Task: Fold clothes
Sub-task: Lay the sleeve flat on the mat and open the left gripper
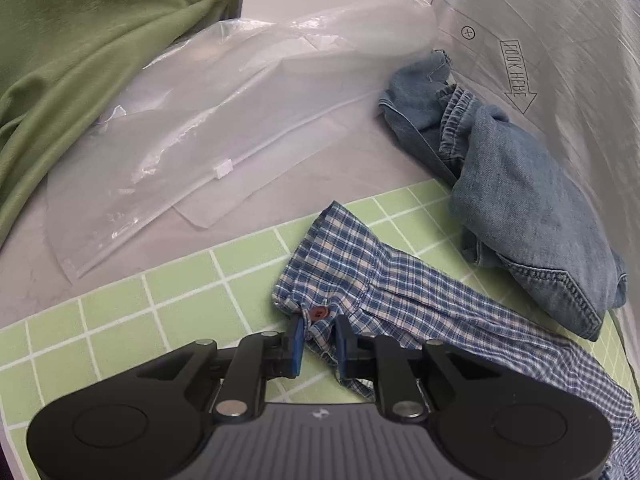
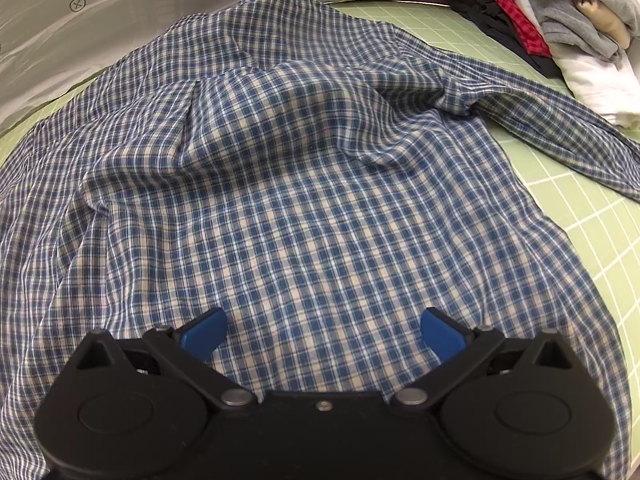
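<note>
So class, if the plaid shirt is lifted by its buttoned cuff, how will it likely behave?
The plaid shirt will probably hang limp and trail, since it lies in soft wrinkles on the green mat. It looks thin, so likely light. The cuff between the left tool is bunched, so it may slip.

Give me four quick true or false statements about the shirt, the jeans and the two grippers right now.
1. The left gripper has its jaws around the plaid shirt cuff. True.
2. The right gripper is shut on the shirt. False: its jaws stand wide open above the cloth.
3. The jeans lie neatly folded. False: they lie crumpled.
4. A pile of clothes sits past the shirt on the green mat. True.
</note>
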`<action>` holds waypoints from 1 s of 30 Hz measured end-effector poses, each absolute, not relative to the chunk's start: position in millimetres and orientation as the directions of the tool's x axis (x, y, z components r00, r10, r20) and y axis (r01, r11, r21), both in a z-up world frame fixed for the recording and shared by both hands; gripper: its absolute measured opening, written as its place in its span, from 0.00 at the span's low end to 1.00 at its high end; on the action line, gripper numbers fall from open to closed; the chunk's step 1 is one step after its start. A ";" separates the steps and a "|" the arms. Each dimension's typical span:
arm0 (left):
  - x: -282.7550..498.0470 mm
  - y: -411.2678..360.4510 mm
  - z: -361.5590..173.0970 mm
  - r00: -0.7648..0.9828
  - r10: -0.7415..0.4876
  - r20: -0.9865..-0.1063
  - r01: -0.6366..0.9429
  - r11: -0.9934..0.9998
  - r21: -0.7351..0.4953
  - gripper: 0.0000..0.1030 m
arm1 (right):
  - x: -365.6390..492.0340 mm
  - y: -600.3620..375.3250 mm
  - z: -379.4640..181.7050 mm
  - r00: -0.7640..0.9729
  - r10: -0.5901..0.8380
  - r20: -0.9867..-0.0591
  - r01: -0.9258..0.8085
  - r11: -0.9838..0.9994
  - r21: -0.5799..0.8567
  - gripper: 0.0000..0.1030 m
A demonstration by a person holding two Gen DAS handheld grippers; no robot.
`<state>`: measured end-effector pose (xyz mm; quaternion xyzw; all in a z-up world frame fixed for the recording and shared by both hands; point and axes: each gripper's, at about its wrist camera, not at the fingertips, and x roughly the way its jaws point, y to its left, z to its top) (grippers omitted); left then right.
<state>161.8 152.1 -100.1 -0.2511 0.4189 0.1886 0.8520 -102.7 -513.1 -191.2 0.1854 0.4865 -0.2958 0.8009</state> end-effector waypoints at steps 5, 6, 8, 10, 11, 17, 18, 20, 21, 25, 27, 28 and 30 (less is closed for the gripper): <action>141.2 122.2 -74.9 0.631 0.073 -0.772 -0.439 0.854 -0.279 0.63 | -114.6 -516.1 -192.0 0.381 -0.283 -0.880 0.618 0.786 0.014 1.00; 135.8 112.7 -71.3 0.643 0.058 -0.763 -0.410 0.869 -0.279 0.79 | -118.1 -515.0 -192.2 0.386 -0.280 -0.879 0.609 0.793 0.015 1.00; 125.1 93.7 -64.0 0.666 0.027 -0.746 -0.348 0.895 -0.278 0.87 | -126.3 -510.9 -192.7 0.395 -0.274 -0.877 0.590 0.807 0.014 1.00; 114.5 68.2 -59.3 0.668 -0.019 -0.744 -0.272 0.924 -0.269 0.90 | -135.5 -506.2 -193.1 0.400 -0.267 -0.877 0.576 0.817 0.014 1.00; 109.2 54.8 -57.3 0.666 -0.044 -0.745 -0.232 0.937 -0.263 0.90 | -139.4 -504.7 -192.7 0.400 -0.265 -0.878 0.573 0.819 0.014 1.00; 65.6 -25.8 -57.4 0.600 -0.173 -0.781 -0.038 0.969 -0.244 0.94 | -175.5 -514.9 -184.8 0.412 -0.286 -0.865 0.571 0.821 0.000 1.00; 56.5 -36.4 -58.4 0.588 -0.183 -0.788 -0.021 0.970 -0.241 0.94 | -184.4 -521.5 -181.1 0.414 -0.314 -0.854 0.589 0.808 -0.011 1.00; 37.9 -54.4 -60.2 0.565 -0.204 -0.799 0.011 0.971 -0.240 0.94 | -201.0 -540.4 -173.8 0.408 -0.386 -0.827 0.647 0.762 -0.036 1.00; 29.6 -60.8 -61.1 0.555 -0.212 -0.804 0.024 0.971 -0.240 0.94 | -208.6 -551.4 -171.1 0.402 -0.421 -0.813 0.674 0.738 -0.049 1.00; 2.9 -80.7 -63.9 0.528 -0.209 -0.823 0.055 0.976 -0.212 0.94 | -226.9 -593.3 -173.5 0.365 -0.468 -0.804 0.701 0.707 -0.093 0.75; -5.1 -87.1 -62.4 0.528 -0.202 -0.825 0.055 0.977 -0.205 0.94 | -230.6 -612.0 -174.4 0.366 -0.452 -0.813 0.703 0.707 -0.076 0.59; -7.8 -89.1 -61.0 0.532 -0.202 -0.822 0.049 0.977 -0.209 0.94 | -231.5 -619.4 -174.1 0.368 -0.442 -0.818 0.705 0.706 -0.065 0.52; -12.4 -92.8 -58.6 0.539 -0.201 -0.818 0.035 0.976 -0.217 0.94 | -234.7 -626.7 -174.2 0.384 -0.419 -0.823 0.698 0.715 -0.037 0.46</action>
